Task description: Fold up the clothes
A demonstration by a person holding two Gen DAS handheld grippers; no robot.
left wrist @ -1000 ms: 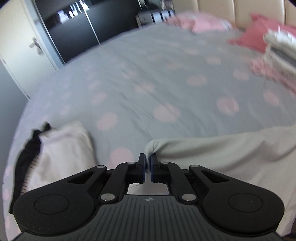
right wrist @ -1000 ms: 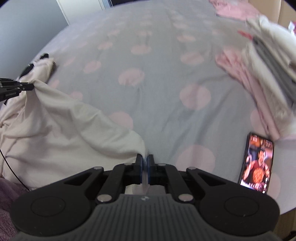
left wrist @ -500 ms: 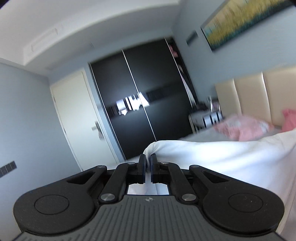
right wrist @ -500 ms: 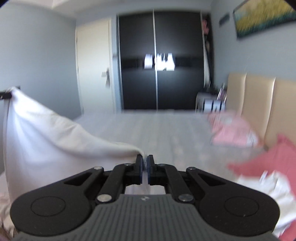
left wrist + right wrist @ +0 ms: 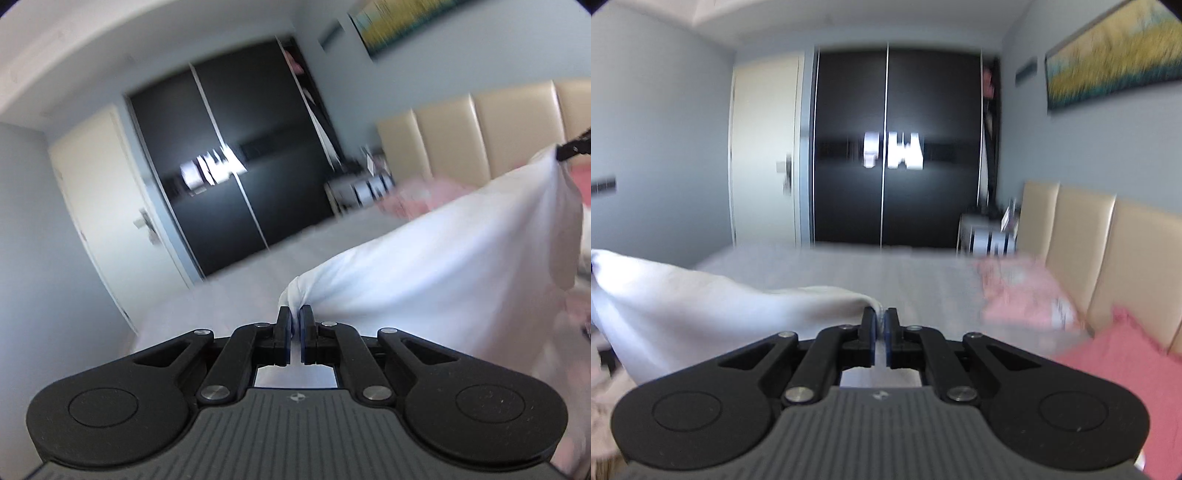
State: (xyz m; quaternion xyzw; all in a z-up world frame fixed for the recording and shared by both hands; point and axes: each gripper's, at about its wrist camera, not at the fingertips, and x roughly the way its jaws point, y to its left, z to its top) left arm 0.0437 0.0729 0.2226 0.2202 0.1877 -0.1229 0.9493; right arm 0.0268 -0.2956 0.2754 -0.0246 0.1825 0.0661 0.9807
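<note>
A: Left to right, quick. Left tool (image 5: 295, 317): jaws pinched tight on a bunched corner of the white garment (image 5: 443, 266). Cloth runs from there up and right to the other tool's tip, seen at the far right edge of the left wrist view.

B: Right tool (image 5: 881, 319)?

A: Same, clamped down on the opposite corner, only a sliver of fabric between the pads. From the right wrist view the cloth sweeps off left toward the frame edge.

B: So where's the garment?

A: In the air, strung between both tools above the bed (image 5: 905, 273), body hanging below the held edge. Lower hem isn't in view, so can't tell if it clears the bed.

B: Orientation?

A: Held edge runs side to side, tool to tool, sagging in the middle. Whether that's the long axis, can't tell; too much is hidden. Collar or hem on top, can't tell either, frames are blurred.

B: Step in hand?

A: Looks like a lift and spread before laying flat. To do it well I'd say: pull the tools apart until the top edge goes taut, level both corners, lower onto open bed away from the pink pillows (image 5: 1027, 291).
</note>
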